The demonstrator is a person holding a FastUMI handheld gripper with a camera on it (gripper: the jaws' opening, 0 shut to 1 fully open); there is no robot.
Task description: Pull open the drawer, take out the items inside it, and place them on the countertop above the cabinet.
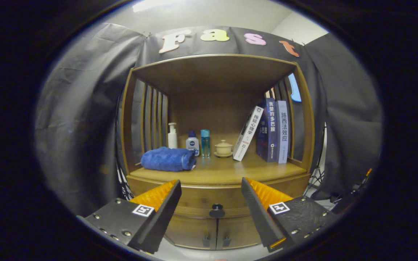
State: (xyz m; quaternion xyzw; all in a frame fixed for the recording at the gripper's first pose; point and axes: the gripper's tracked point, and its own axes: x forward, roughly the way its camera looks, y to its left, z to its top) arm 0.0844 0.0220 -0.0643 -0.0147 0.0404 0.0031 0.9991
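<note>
A wooden cabinet stands ahead of me. Its drawer [212,201] is closed, with a dark round knob [216,208] at its middle. My gripper [210,190] is open, with nothing between the fingers; the knob sits just beyond and slightly below the gap between them. Above the drawer runs the wooden countertop [230,170]. Whatever lies inside the drawer is hidden.
On the countertop lie a rolled blue towel [168,158], a white pump bottle [172,136], a small white bottle [192,143], a blue bottle [205,142], a lidded cup [223,148] and three books [269,132]. Two lower doors [214,232] sit under the drawer.
</note>
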